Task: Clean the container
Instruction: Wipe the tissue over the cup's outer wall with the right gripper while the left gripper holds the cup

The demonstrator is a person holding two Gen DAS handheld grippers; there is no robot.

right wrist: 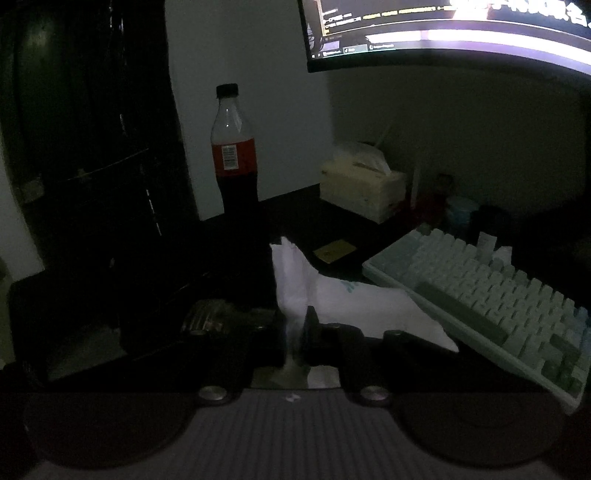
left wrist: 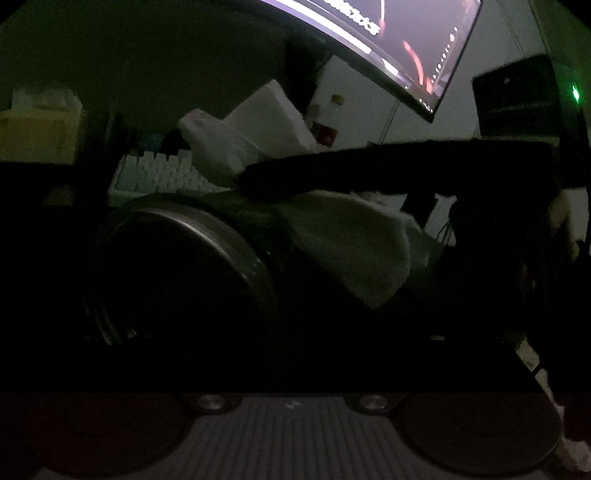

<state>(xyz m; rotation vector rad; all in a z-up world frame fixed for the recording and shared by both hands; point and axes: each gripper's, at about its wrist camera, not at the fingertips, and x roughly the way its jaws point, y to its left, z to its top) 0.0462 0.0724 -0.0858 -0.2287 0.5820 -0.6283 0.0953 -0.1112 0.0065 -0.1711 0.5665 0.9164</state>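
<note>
The container (left wrist: 177, 273) lies on its side close before the left wrist camera, its round metal-rimmed end turned toward the lens and its dark body running back to the right. A pale cloth (left wrist: 354, 251) is draped over the upper right of that body. A dark finger (left wrist: 332, 173) of the right hand-held gripper (left wrist: 243, 181) reaches in from the right and its tip sits on the container's top edge, just where the cloth begins. The left hand-held gripper's own fingers are lost in shadow under the container, so I cannot tell whether it is wide, narrow or holding anything.

In the right wrist view, the right hand-held gripper (right wrist: 295, 332) is narrow, its jaws pinched on a strip of white tissue (right wrist: 291, 280) that stands up between them. Whether this tissue and the cloth are one thing cannot be told. Just left of the jaws a dull metal edge (right wrist: 207, 319) shows, too dark to identify.

Beyond lie a white pouch (right wrist: 369, 306) on the dark table (right wrist: 295, 214), a pale keyboard (right wrist: 498, 295) to the right, and a yellow note (right wrist: 334, 250) behind. A cola bottle (right wrist: 233, 155) stands upright farther back on the left, a tissue box (right wrist: 362, 184) near the wall, and a lit monitor (right wrist: 443, 29) hangs above.
</note>
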